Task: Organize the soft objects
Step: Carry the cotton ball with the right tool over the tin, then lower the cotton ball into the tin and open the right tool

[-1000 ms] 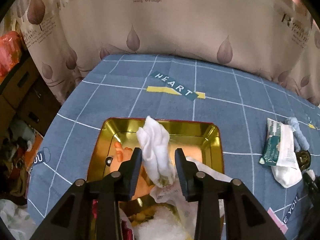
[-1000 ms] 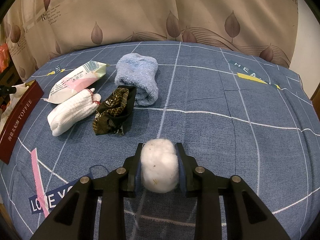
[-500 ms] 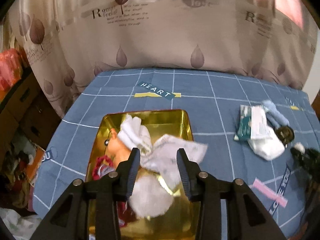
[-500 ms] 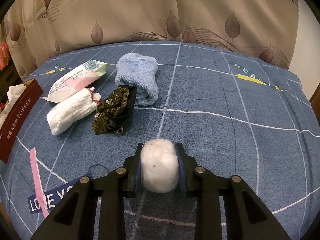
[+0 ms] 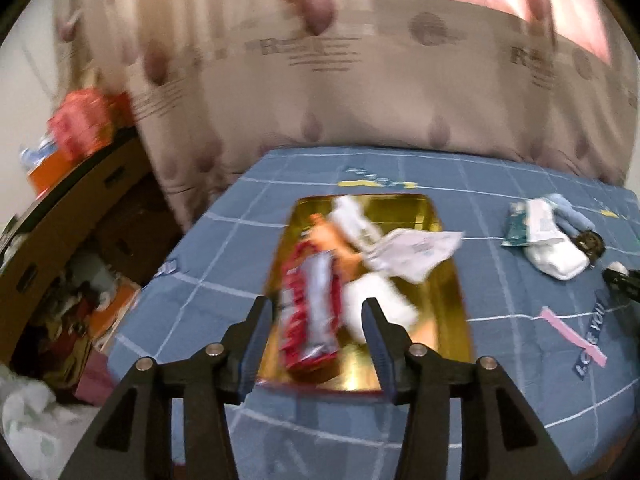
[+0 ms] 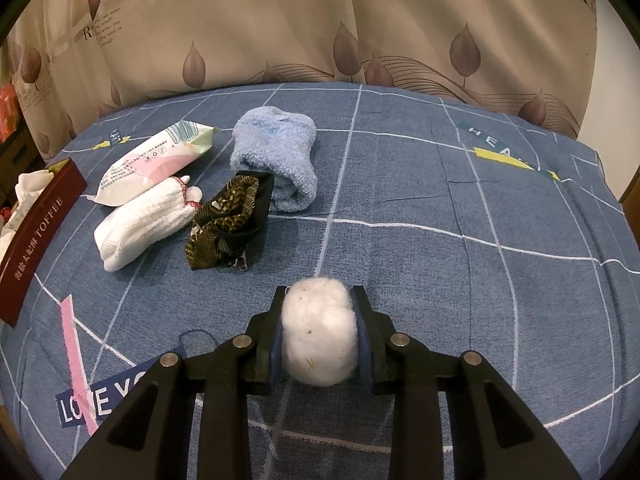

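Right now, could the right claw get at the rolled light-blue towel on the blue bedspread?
Probably not yet: the right claw is shut on a white cotton ball. The path to the rolled light-blue towel looks open, with the dark patterned cloth just left.

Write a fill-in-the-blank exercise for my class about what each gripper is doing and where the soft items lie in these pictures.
1. The right gripper is shut on a white ____.
2. The left gripper is ____ and holds nothing.
3. The blue towel lies on the ____ bedspread.
4. The gold tin holds a ____ and white packet.

Missing words: cotton ball; open; blue; red
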Demonstrator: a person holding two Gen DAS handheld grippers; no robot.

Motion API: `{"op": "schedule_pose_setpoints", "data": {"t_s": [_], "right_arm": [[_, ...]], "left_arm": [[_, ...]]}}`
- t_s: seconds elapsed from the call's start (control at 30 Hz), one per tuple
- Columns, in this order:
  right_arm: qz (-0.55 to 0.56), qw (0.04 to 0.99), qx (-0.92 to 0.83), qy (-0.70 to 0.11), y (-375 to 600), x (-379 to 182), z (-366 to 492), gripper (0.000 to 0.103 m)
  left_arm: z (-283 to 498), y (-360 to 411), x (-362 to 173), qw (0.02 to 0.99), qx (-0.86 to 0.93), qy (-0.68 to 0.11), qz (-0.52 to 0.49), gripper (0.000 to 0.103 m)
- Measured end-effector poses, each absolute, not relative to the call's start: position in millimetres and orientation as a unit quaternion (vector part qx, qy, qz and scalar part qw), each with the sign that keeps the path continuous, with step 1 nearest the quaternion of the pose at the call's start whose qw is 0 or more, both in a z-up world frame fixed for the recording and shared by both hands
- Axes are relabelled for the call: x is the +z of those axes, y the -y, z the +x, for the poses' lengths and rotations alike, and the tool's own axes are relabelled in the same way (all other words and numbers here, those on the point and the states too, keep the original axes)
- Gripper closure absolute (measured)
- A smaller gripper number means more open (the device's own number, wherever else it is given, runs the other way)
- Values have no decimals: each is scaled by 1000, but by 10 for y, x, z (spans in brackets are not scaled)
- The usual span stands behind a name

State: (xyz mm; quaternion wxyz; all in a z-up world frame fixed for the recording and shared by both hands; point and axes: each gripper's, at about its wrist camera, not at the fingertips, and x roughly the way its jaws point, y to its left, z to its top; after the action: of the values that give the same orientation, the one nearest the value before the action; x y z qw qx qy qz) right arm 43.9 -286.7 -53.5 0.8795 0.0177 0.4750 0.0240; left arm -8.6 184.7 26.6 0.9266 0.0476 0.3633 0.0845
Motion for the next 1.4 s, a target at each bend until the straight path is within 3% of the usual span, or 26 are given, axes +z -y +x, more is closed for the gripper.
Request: {"op": "schedule_pose_setpoints", "data": {"t_s": [0.2,0.47,0.9,1.4], "right_arm": [[19,881,17,-473,2858,-503,418,78],[18,885,35,-464,2569,-282,313,79],[-45,876,216,-429,928,209,172,79],[-87,843,330,-416,-391,231,46,79]], "left_arm": [[-238,-2275,117,919,151,-362,31,55],[-296,-2803,88,910,169,-370,-83,55],[-331,-2945,174,910,215,-351,-55,55],[-385,-3314,82,886,245,-364,-147,55]]}}
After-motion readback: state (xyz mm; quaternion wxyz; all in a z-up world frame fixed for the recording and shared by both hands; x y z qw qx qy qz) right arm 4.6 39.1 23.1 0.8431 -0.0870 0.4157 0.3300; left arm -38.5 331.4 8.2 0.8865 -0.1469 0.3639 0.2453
